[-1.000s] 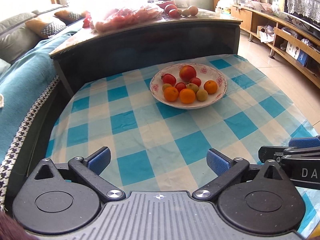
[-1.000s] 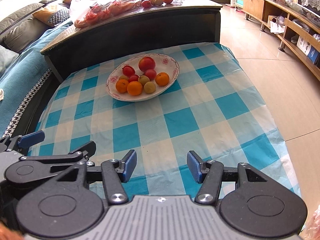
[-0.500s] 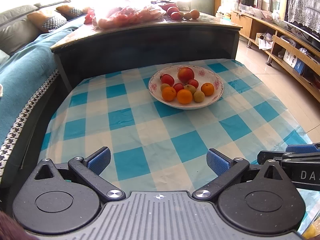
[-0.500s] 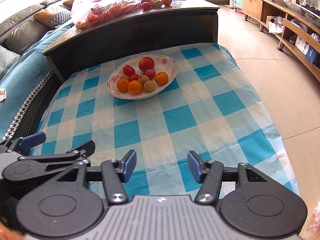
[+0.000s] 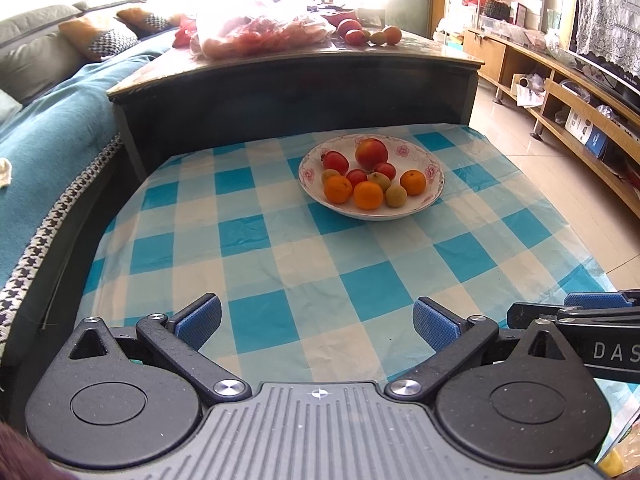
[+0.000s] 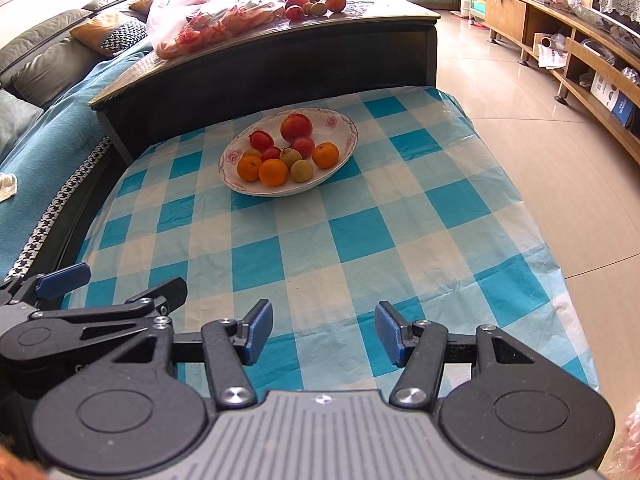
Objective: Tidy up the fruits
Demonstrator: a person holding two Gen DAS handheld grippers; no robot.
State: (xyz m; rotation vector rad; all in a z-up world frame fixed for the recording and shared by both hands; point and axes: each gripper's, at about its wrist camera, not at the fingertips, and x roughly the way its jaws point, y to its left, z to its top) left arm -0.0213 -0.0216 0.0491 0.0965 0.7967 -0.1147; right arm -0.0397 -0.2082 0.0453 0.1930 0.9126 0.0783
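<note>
Sitting piled: red+orange fruits [image 5: 368,182], floral bowl [image 5: 434,184].

Strong daylight enters from the window behind the dark wooden coffee table [image 5: 296,80] and burns the top of the left wrist view to pure white. The clear plastic bag of red fruit [image 5: 260,34] is partly lost in this glare. The blue and white checked tablecloth [image 6: 360,236] is evenly lit and sharp. Under the white flowered bowl [image 6: 344,152] lies a soft shadow. Straight lines bend near the edges, and the corners are dark.
</note>
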